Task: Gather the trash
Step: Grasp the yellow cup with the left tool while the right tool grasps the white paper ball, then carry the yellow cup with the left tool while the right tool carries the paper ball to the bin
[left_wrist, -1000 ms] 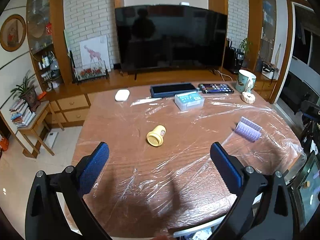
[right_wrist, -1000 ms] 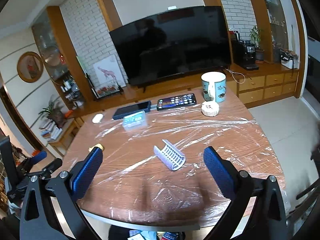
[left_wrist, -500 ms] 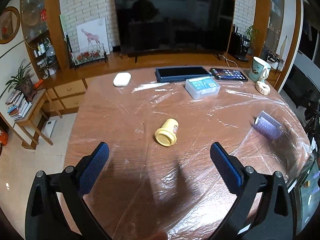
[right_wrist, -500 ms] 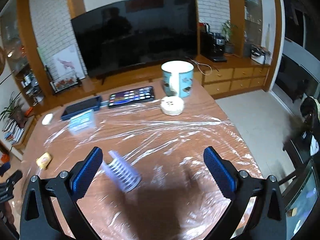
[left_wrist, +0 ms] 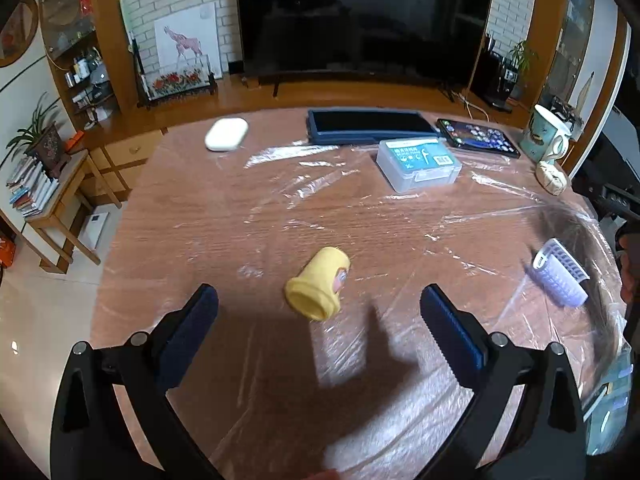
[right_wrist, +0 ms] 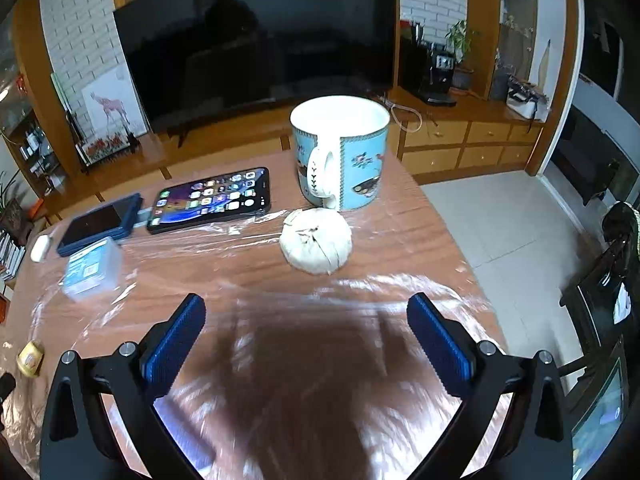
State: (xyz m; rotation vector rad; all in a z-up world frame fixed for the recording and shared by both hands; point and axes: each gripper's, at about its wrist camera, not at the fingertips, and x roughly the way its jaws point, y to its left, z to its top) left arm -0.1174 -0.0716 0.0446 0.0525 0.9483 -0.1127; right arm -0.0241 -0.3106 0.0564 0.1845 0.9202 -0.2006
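A small yellow cup [left_wrist: 319, 289] lies on its side on the plastic-covered wooden table [left_wrist: 280, 216], just ahead of my open, empty left gripper [left_wrist: 316, 312]. A white ribbed plastic piece [left_wrist: 561, 277] lies near the table's right edge. A crumpled white wad [right_wrist: 316, 241] lies in front of a blue mug [right_wrist: 340, 152], ahead of my open, empty right gripper [right_wrist: 306, 322]. The wad [left_wrist: 553, 176] and mug [left_wrist: 547, 138] also show far right in the left wrist view. The yellow cup [right_wrist: 30, 358] shows at the far left in the right wrist view.
A phone [right_wrist: 212, 200], a dark tablet [left_wrist: 366, 125], a clear plastic box [left_wrist: 418, 164] and a white case [left_wrist: 226, 139] lie along the table's far side. A large TV [left_wrist: 360, 24] stands behind. A dark chair [right_wrist: 608, 280] stands right of the table.
Both grippers have moved forward over the table. The left has closed in on the yellow cup. The right has swung right, from the ribbed piece towards the wad and mug.
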